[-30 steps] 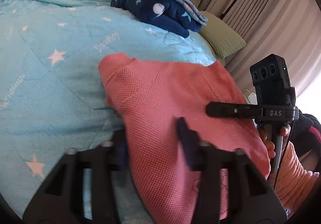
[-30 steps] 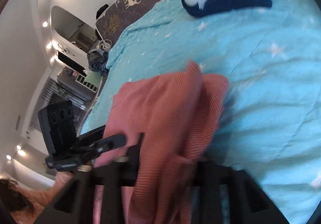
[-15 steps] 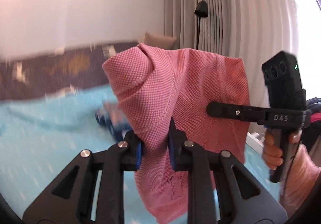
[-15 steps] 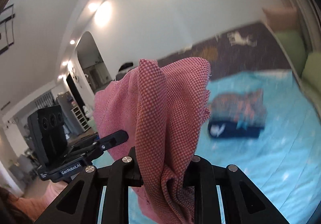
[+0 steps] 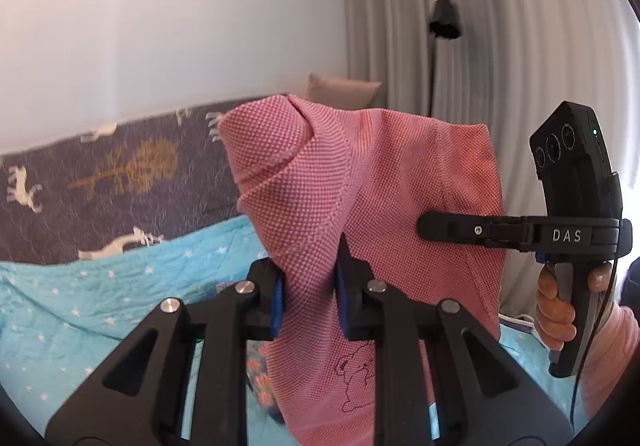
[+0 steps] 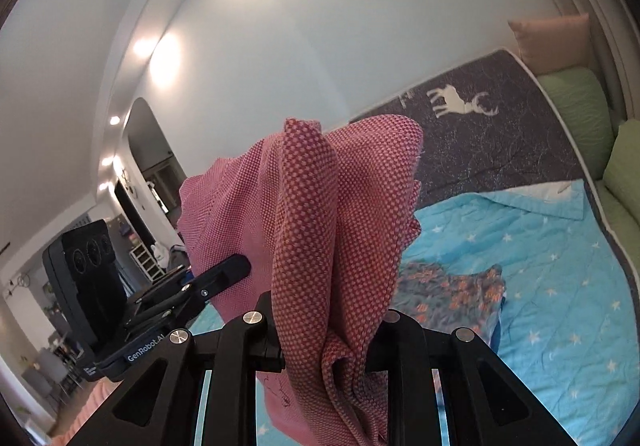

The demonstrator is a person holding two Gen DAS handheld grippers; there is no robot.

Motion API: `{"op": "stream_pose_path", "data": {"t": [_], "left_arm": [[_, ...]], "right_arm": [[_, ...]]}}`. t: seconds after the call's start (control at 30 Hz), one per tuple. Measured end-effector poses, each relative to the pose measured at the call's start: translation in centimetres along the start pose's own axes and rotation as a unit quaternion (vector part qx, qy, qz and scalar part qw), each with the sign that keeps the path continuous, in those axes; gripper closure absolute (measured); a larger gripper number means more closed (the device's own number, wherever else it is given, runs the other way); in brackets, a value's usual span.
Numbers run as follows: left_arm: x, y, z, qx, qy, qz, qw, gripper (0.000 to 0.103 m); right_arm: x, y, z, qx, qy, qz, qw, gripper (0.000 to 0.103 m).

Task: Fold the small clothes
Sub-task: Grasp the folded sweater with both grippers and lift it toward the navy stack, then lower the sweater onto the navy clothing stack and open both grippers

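Pink waffle-knit garment (image 5: 384,182); turquoise star-print quilt (image 6: 560,286).

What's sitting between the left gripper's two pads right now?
A bunched fold of the pink knit garment fills the gap of the left gripper; both blue pads press on it. The left wrist view shows this.

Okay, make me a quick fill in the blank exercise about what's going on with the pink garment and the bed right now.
1. The left tool and the right tool both grip the ____ garment.
2. The garment hangs in the air above a ____ blanket dotted with white stars.
3. The dark cover at the head of the bed shows a white ____.

Missing words: pink; blue; deer
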State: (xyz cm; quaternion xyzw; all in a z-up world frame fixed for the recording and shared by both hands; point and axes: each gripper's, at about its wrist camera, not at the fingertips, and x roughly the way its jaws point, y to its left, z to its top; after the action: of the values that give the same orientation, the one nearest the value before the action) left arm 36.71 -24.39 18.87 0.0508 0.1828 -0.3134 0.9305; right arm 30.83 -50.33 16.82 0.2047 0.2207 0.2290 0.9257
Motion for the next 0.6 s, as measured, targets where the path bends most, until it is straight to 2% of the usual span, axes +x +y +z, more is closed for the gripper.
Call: {"op": "stream_pose_path", "data": {"t": [0.1,0.17,0.23,0.33,0.37,0.4,0.47,0.6], "left_arm": [[5.3,2.3,-2.0,-0.028,0.031,0.020,0.9989,0.080],[9.8,3.8,-4.3,-0.047,0.068,0.058,0.9949,0.077],[14.2,5.3,-7.3,-0.052,0.112,0.112,0.9861,0.077],[19.0,6.1,-12.3,-0.010,0.171,0.170,0.9706,0.076],[19.0,5.8,-12.9,-0.005,0.159,0.176,0.9715,0.077],[18.7,5.8,-13.4,-0.009,0.142,0.177,0.9740,0.077],[18.2,6.0,-13.4,-0.025,0.133,0.160,0.9778,0.076],[17.1,4.2,-12.5,0.024,0.135,0.176,0.9748,0.074]], "right_arm": [[4.9,-3.6,0.1,0.024,0.018,-0.004,1.000,0.077],[8.9,-6.2,-0.8,0.036,0.041,-0.023,0.998,0.072],[13.1,-9.1,-2.7,0.047,0.067,-0.073,0.994,0.061],[17.2,-12.6,-5.4,0.048,0.094,-0.163,0.981,0.053],[18.1,-13.5,-6.5,0.045,0.107,-0.188,0.975,0.052],[18.9,-14.3,-7.7,0.044,0.120,-0.200,0.971,0.045],[18.9,-15.3,-9.0,0.057,0.108,-0.195,0.973,0.040],[16.3,-15.4,-9.2,0.088,0.082,-0.198,0.973,0.039]]}}
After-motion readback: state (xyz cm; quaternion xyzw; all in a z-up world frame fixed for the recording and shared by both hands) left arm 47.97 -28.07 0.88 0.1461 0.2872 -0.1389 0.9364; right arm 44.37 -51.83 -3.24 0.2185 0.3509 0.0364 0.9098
